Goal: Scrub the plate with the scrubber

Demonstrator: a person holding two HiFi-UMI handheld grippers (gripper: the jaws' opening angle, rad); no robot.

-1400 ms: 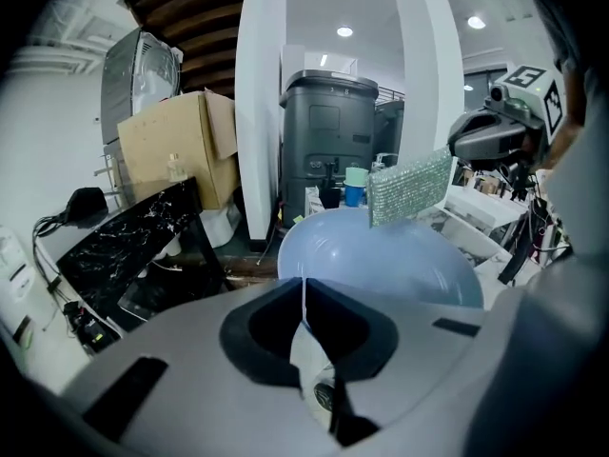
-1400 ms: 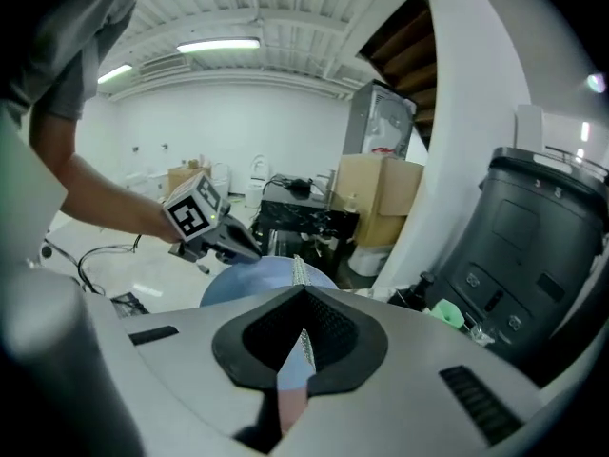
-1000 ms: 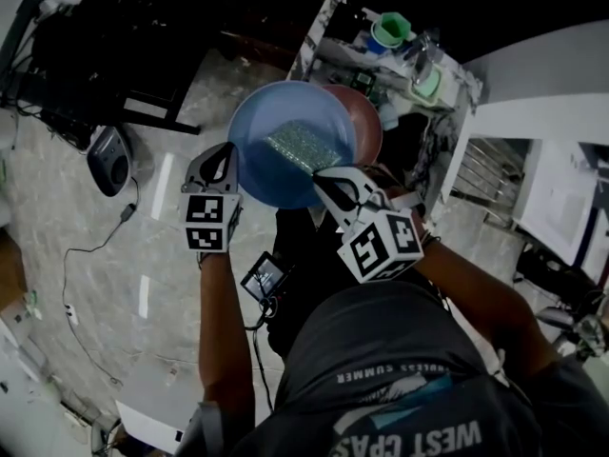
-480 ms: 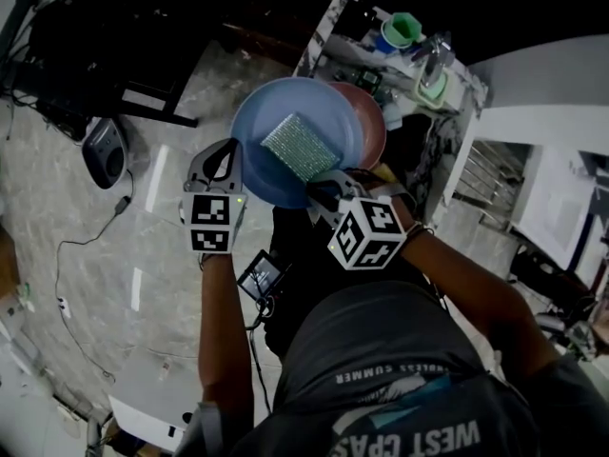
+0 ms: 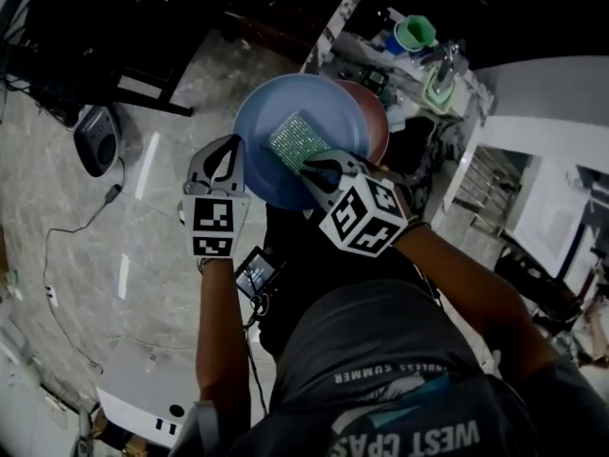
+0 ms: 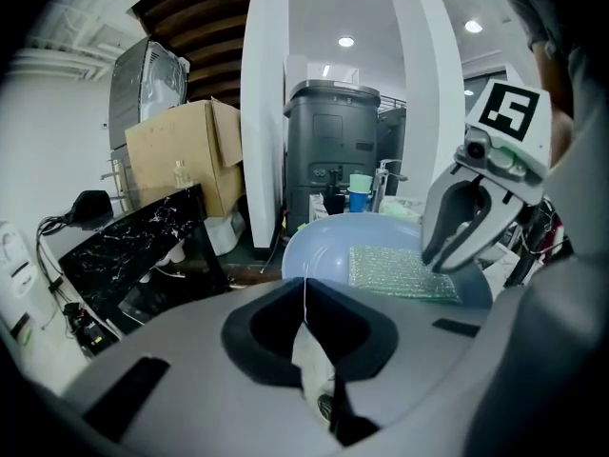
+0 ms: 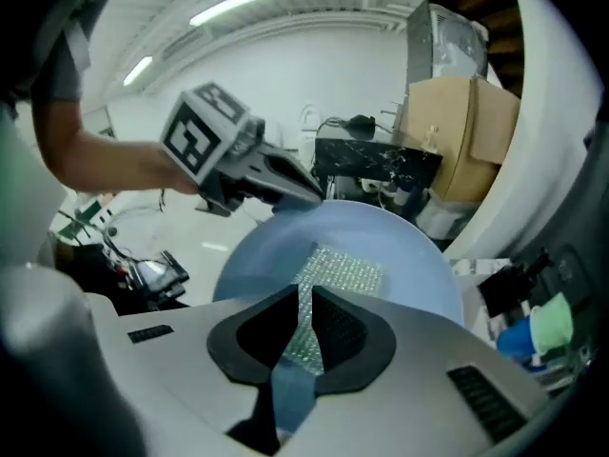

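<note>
Plate (image 5: 259, 127) is clamped by rim in left gripper (image 5: 229, 150) for steadiness; right gripper (image 5: 320, 167) jaws, just opening, are set astride scrubber (image 5: 303, 139), unpinched.

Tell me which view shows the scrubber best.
The right gripper view: the scrubber lies close and bright on the blue plate, its near end between the right gripper's jaws, which have just been opening. The head view shows it dark and small; the left gripper view, side-on, one corner behind that gripper.
</note>
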